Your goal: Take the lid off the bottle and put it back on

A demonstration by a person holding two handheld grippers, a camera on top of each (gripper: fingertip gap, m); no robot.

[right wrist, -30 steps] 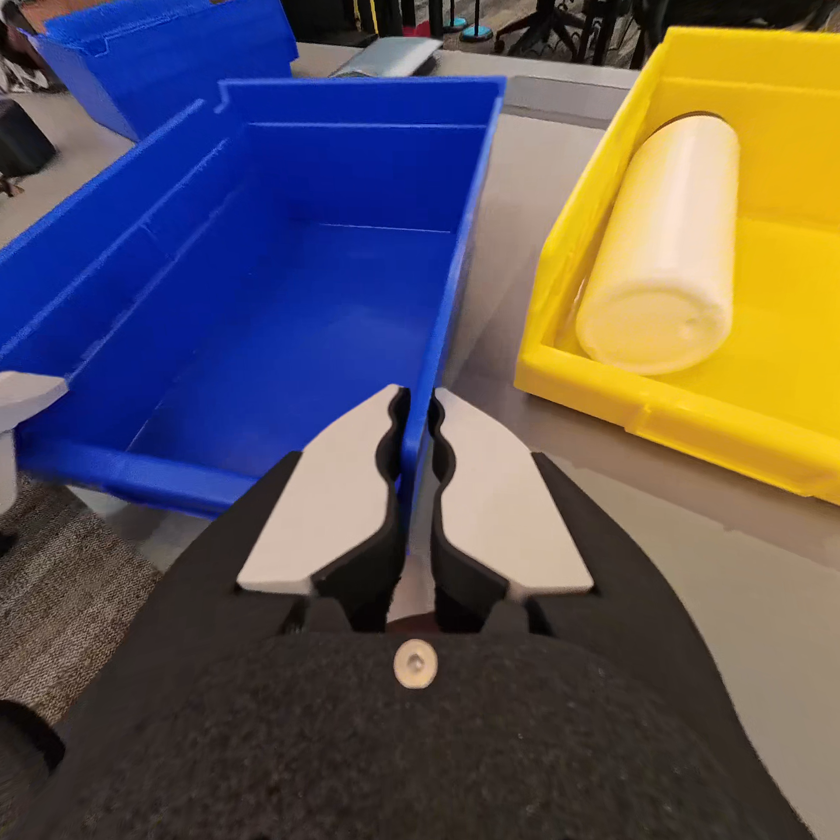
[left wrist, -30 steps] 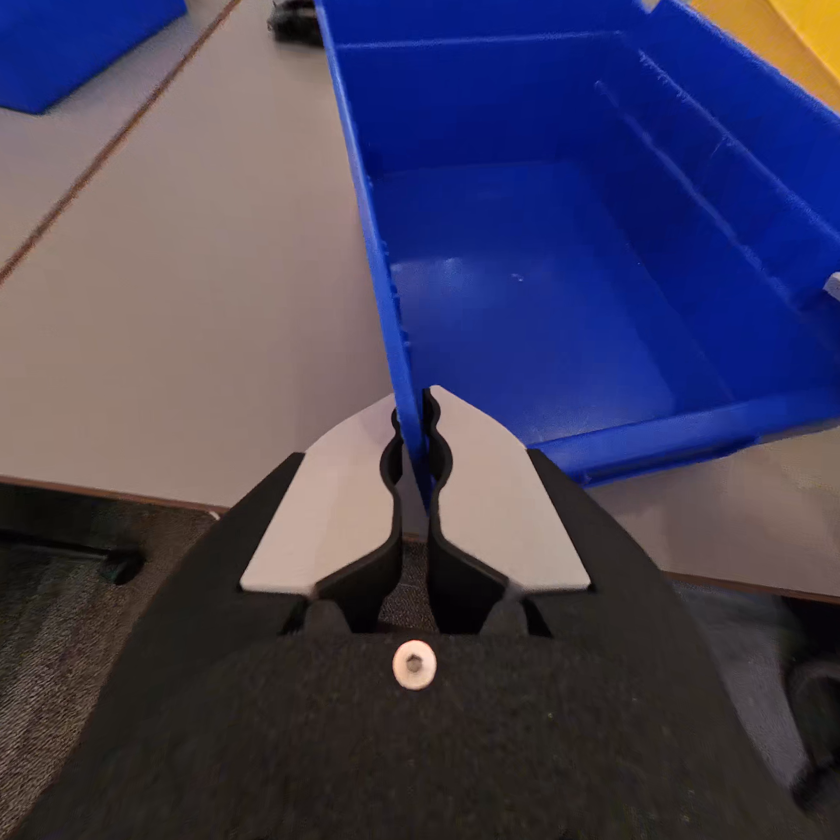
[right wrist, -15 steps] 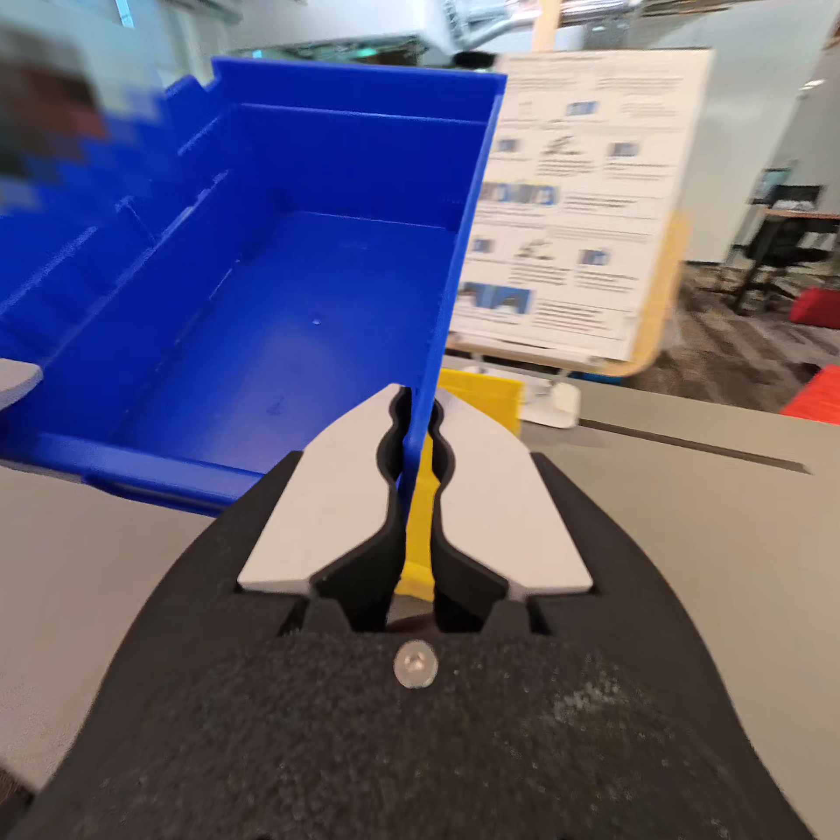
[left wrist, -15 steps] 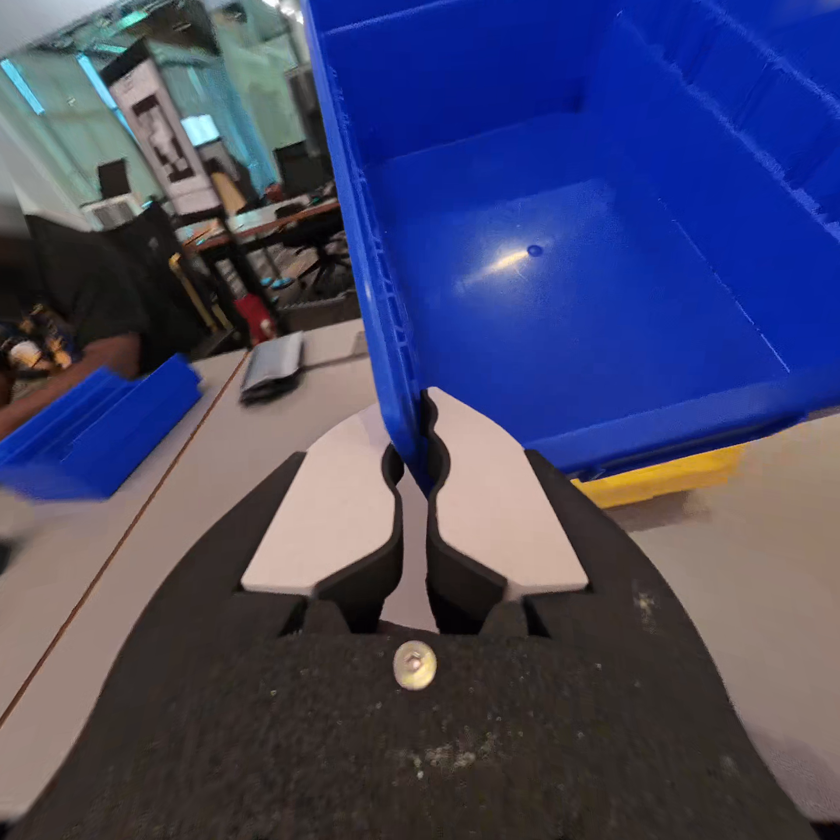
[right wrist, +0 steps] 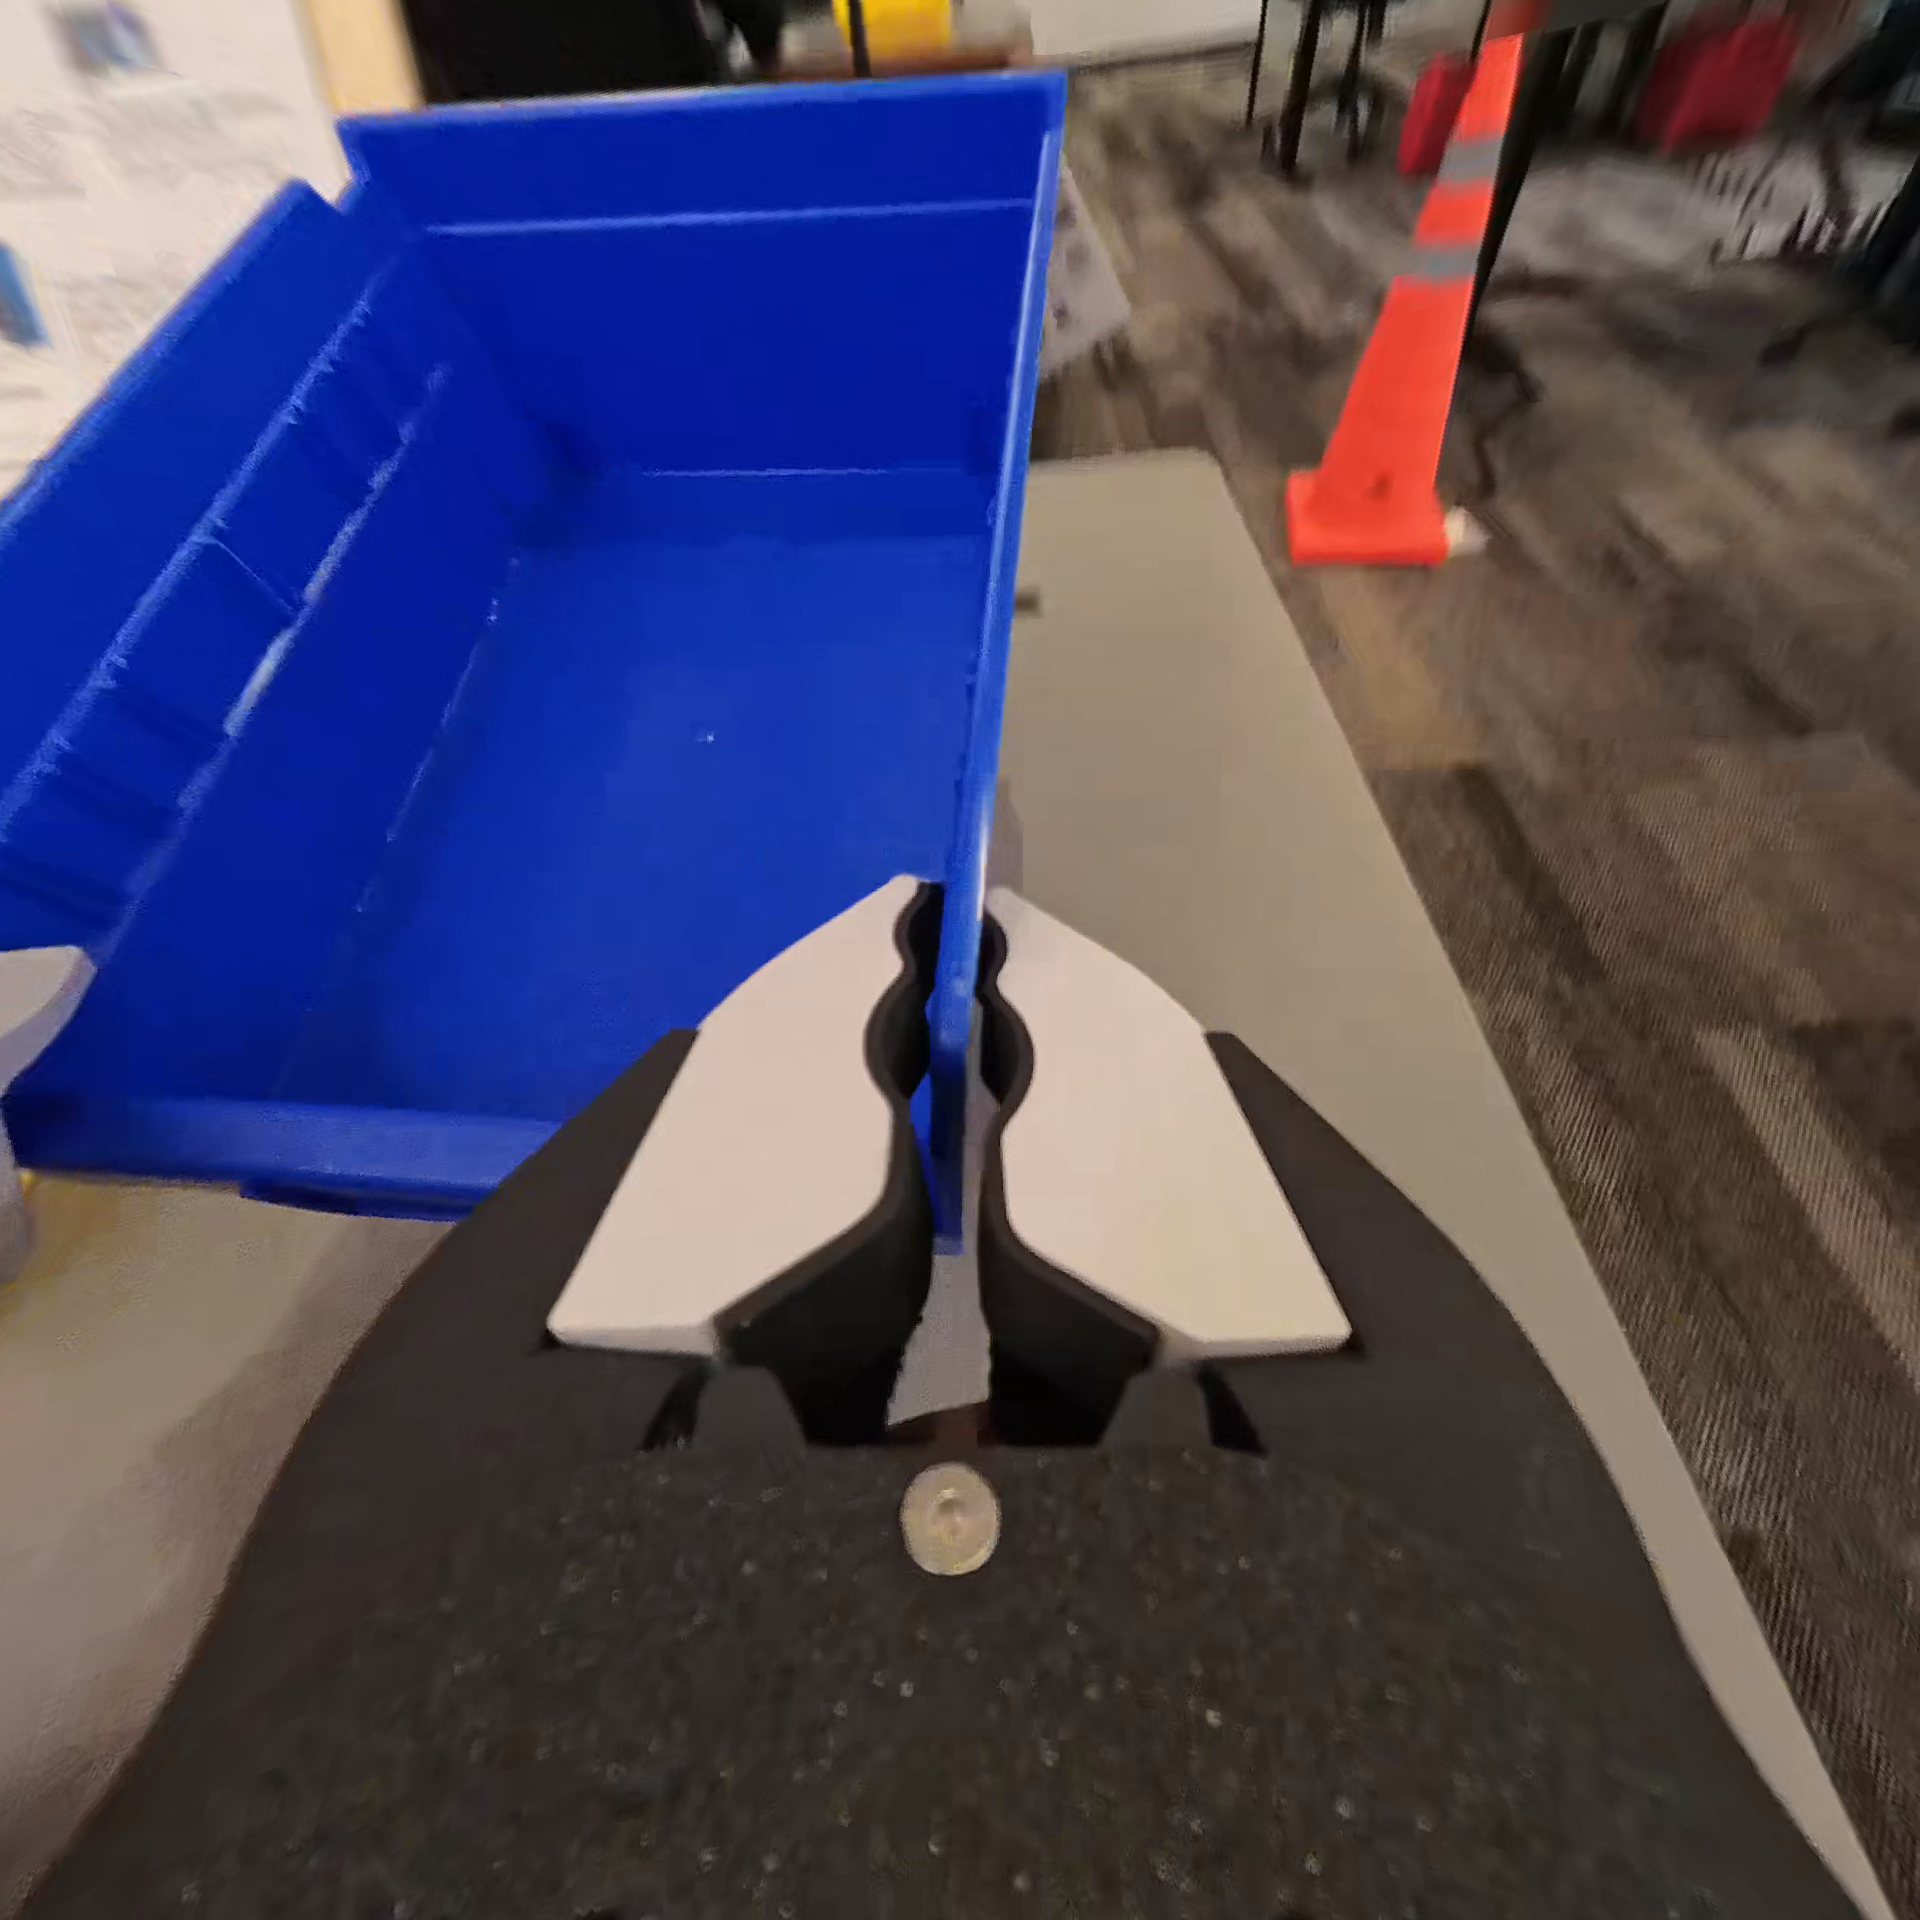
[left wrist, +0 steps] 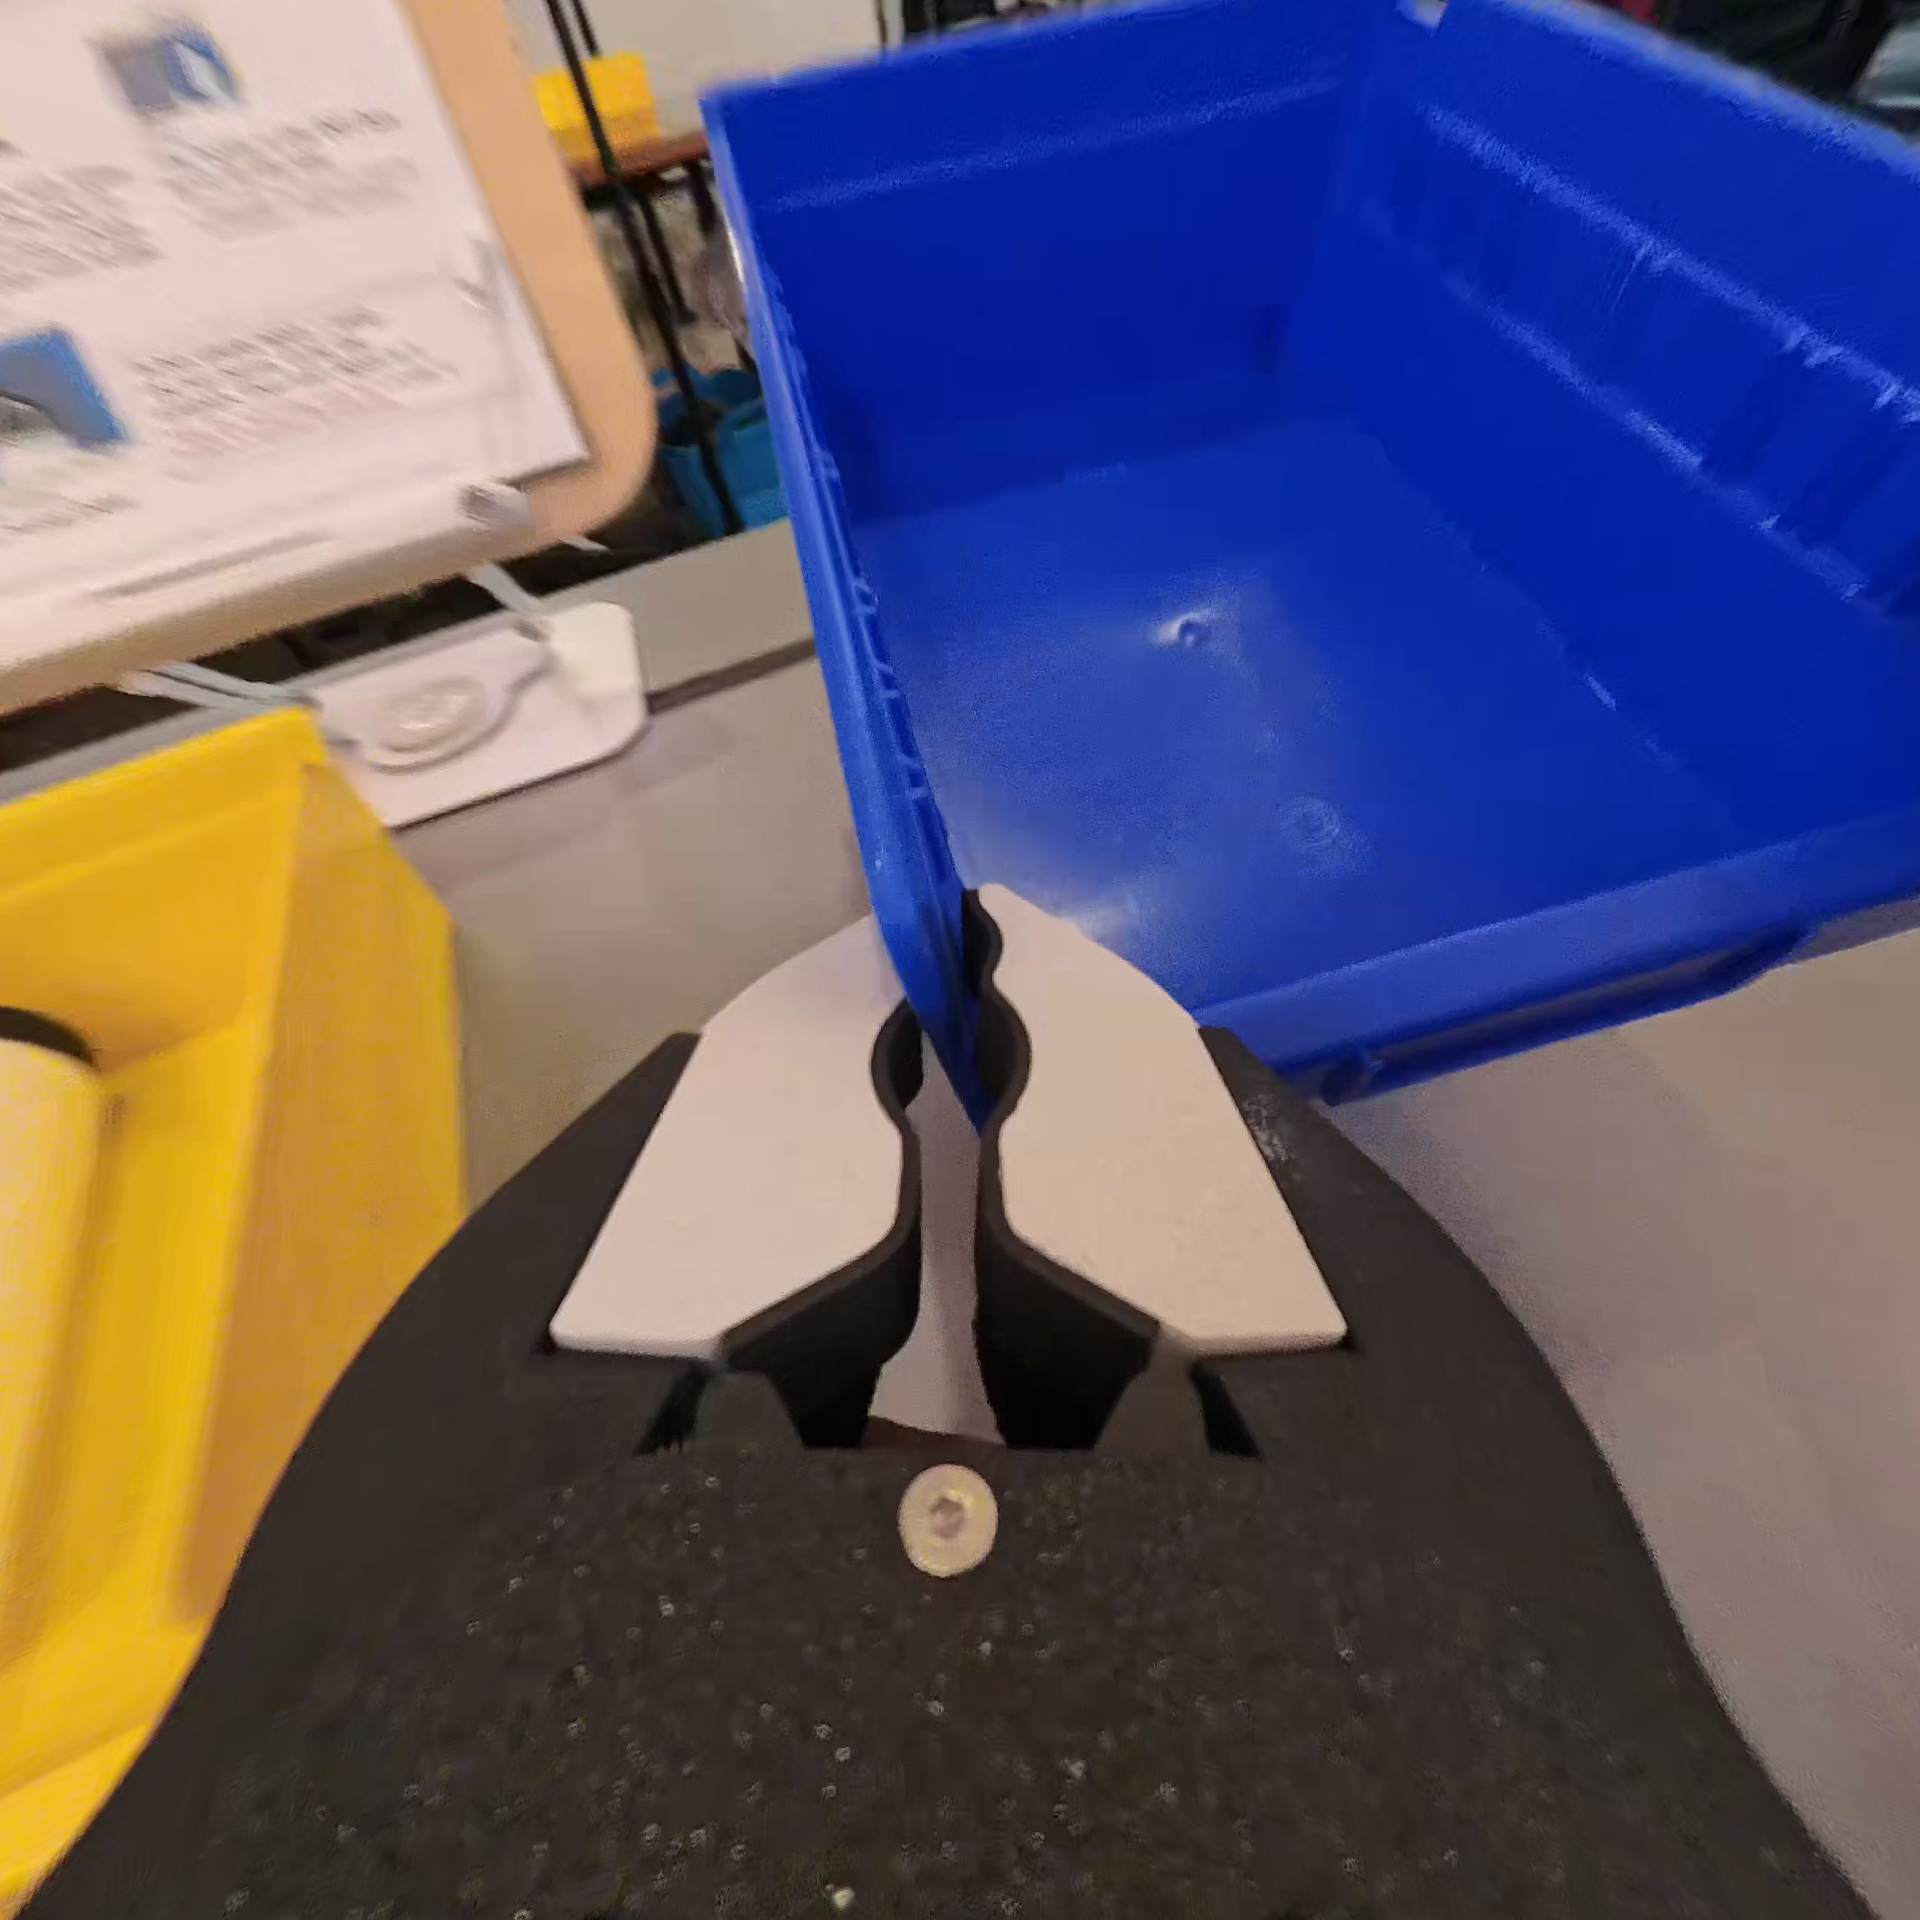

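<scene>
The left gripper [left wrist: 940, 935] is clamping the left side wall of the blue plastic bin [left wrist: 1299, 644], with one finger outside the wall and the other finger inside it. The right gripper [right wrist: 951, 914] is clamping the opposite, right side wall of the same blue plastic bin [right wrist: 623, 727] in the same manner. On both grippers the jaws are standing nearly closed, with only the thin bin wall between the pads. The bin is showing a bare interior floor in both wrist views. It is appearing tilted, with its low front lip toward the cameras; whether it is resting on the grey tabletop [left wrist: 1621, 1226] or lifted clear cannot be determined.

In the left wrist view, a yellow bin [left wrist: 239, 1039] is sitting on the table to the left of the blue bin, apart from it. The bottle [left wrist: 42, 1247] is lying inside the yellow bin at the left frame edge, showing as a pale cream cylinder with a dark band at its far end; the lid state cannot be determined. A white poster board [left wrist: 239, 291] on a tan backing is standing behind the table, with a white base [left wrist: 499, 696] beneath it.

In the right wrist view, an orange traffic cone [right wrist: 1403, 343] is standing on the carpeted floor [right wrist: 1662, 935] beyond the table edge.
</scene>
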